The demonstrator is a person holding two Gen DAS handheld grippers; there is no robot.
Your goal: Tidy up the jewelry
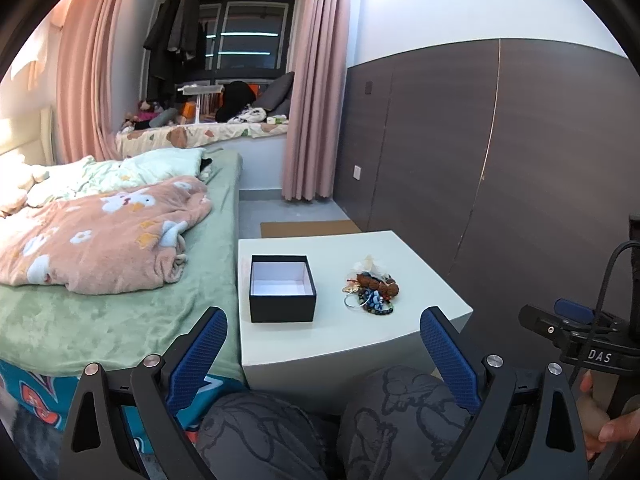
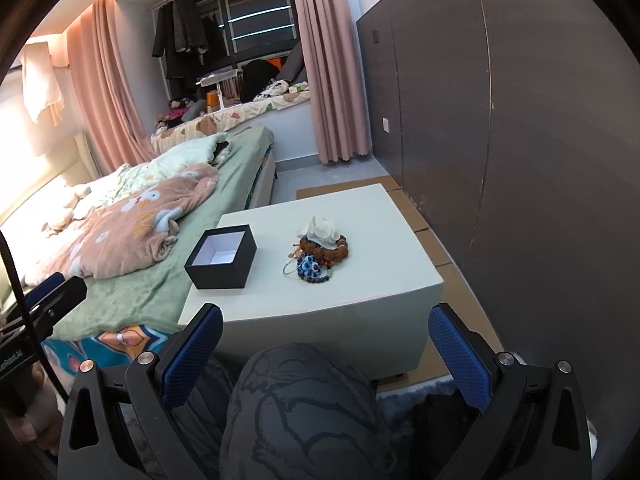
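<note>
Jewelry (image 2: 318, 254) lies heaped on the white table (image 2: 360, 296), just right of an empty black box (image 2: 221, 258). I hold both the left gripper (image 1: 322, 344) and right gripper (image 2: 326, 340) back, fingers spread wide, empty. I should pinch one piece only (strands look tangled).

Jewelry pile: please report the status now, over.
Left gripper open, empty. Right gripper open, empty. Jewelry pile on white table, beside empty black box. Nothing in the way.

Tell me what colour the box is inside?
White inside the black box, clearest in the left wrist view.
</note>
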